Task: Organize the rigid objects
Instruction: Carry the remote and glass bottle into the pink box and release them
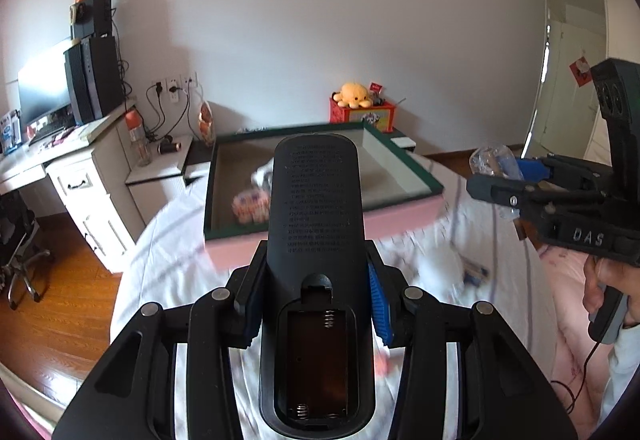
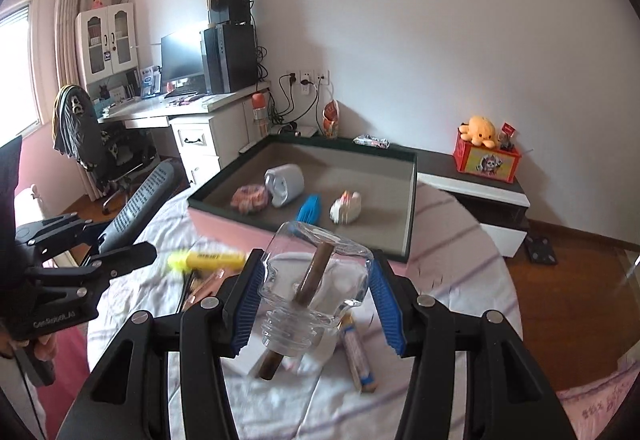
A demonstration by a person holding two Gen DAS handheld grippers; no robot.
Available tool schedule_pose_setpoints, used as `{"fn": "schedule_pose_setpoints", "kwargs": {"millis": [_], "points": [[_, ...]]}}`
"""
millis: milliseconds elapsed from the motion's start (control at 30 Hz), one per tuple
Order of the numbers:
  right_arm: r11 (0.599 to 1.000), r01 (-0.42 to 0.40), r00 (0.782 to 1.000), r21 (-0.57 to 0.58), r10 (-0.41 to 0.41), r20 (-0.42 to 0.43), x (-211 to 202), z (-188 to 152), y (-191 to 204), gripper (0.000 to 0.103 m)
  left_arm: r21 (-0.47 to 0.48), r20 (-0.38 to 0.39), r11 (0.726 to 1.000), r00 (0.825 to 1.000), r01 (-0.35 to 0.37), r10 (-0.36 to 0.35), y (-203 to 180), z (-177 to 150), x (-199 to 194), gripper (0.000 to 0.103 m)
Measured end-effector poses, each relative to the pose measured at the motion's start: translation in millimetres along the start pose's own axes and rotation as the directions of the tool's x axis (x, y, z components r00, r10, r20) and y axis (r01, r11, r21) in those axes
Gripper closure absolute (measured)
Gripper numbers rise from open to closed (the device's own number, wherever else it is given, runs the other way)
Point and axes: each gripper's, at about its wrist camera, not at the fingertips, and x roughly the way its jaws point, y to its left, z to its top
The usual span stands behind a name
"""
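Jaws of the left gripper [image 1: 316, 292] clamp a black remote [image 1: 316, 240], battery bay open, held above the white-sheeted bed [image 1: 168, 260] before the green-rimmed tray [image 1: 404, 155]; desk [image 1: 80, 143] left, wood floor [image 1: 52, 320] past the bed edge. Right gripper [image 2: 316, 298] pinches a clear glass jar [image 2: 316, 280] with a brown stick inside, over scattered bed clutter near a yellow highlighter [image 2: 208, 260]. Tray [image 2: 412, 199] ahead holds small items, and open floor [image 2: 568, 300] lies right.
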Motion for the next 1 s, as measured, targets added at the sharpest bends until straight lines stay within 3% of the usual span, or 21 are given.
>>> {"fn": "schedule_pose_setpoints", "kwargs": {"millis": [267, 533, 767, 1000], "points": [[0.999, 0.014, 0.999, -0.030, -0.015, -0.042, 60, 50, -25, 0.050, 0.048, -0.042, 0.999, 0.999, 0.011, -0.009, 1, 70, 74, 0.059], [0.998, 0.032, 0.990, -0.045, -0.038, -0.139, 144, 85, -55, 0.050, 0.075, -0.139, 0.997, 0.990, 0.026, -0.016, 1, 113, 158, 0.059], [0.997, 0.041, 0.965, -0.059, -0.055, -0.258, 212, 85, -71, 0.050, 0.081, -0.217, 0.997, 0.976, -0.005, 0.023, -1, 119, 219, 0.059], [0.995, 0.057, 0.941, -0.076, -0.079, -0.330, 239, 76, -81, 0.050, 0.080, -0.281, 0.997, 0.959, 0.000, 0.023, -4, 107, 248, 0.059]]}}
